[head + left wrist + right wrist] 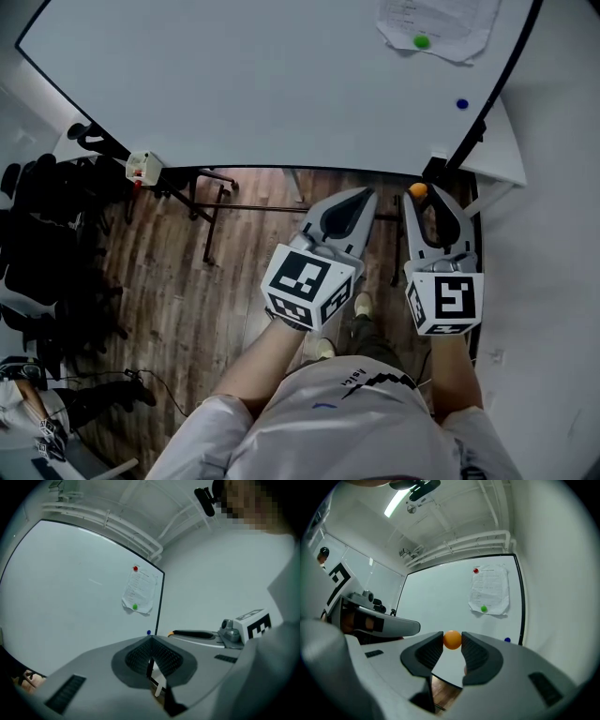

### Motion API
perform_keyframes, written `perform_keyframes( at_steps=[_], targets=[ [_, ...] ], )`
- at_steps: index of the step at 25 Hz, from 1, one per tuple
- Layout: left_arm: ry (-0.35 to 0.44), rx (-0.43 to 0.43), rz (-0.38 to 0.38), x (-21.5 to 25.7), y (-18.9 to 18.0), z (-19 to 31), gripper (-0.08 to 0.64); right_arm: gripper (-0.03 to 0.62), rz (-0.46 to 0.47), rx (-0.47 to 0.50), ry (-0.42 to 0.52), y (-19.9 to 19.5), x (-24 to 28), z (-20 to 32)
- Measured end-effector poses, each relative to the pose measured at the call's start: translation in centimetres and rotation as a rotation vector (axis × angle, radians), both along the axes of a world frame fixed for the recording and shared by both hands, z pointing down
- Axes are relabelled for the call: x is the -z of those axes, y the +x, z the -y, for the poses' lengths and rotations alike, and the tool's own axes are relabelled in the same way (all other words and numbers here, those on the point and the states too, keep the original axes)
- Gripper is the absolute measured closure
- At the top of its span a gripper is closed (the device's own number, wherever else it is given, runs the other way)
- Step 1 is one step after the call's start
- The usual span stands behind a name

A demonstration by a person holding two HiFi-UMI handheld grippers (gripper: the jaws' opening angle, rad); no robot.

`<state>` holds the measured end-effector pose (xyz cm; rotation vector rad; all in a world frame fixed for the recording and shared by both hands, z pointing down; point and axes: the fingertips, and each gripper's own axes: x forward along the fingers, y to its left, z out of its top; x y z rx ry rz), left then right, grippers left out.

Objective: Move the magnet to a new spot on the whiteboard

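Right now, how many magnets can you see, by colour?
orange magnet: 1, in the right tool
red magnet: 1
green magnet: 1
blue magnet: 1
Total: 4

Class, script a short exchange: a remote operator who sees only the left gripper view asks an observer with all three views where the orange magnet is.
Operator: The left gripper is shut, empty. Who has the magnet?
Observer: The right gripper is shut on the orange magnet, at its jaw tips.
Operator: Is it on the whiteboard?
Observer: Seemingly not. The head view shows it just under the whiteboard's bottom edge, near the right corner.
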<state>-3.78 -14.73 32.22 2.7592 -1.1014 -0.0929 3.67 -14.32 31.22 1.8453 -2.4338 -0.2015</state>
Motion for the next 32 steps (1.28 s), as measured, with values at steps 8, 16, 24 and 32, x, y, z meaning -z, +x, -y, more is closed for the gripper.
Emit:
perform_keyframes(
  at_steps=[8,16,24,32],
  targets=[
    [0.029,-0.033,0.006,0.9,-0.3,-4.0,0.551,0.465,-0.013,-0.015,0.021,-1.1,0.8,-4.6],
    [0.014,-0.056,-0.018,1.1,0.0,-6.3,0.551,0.465,-0.018,-0.034,0.031,-0.9,1.2,-7.0],
    [0.028,-0.067,-0.009,1.3,1.0,-6.4,0.551,0.465,-0.011,-0.045,0.032,-0.1,1.0,-7.1],
    [0.033,-0.066,-0.008,1.3,1.9,-5.1,0.551,0.465,-0.01,-0.054,0.025,1.0,0.7,-5.7]
  ],
)
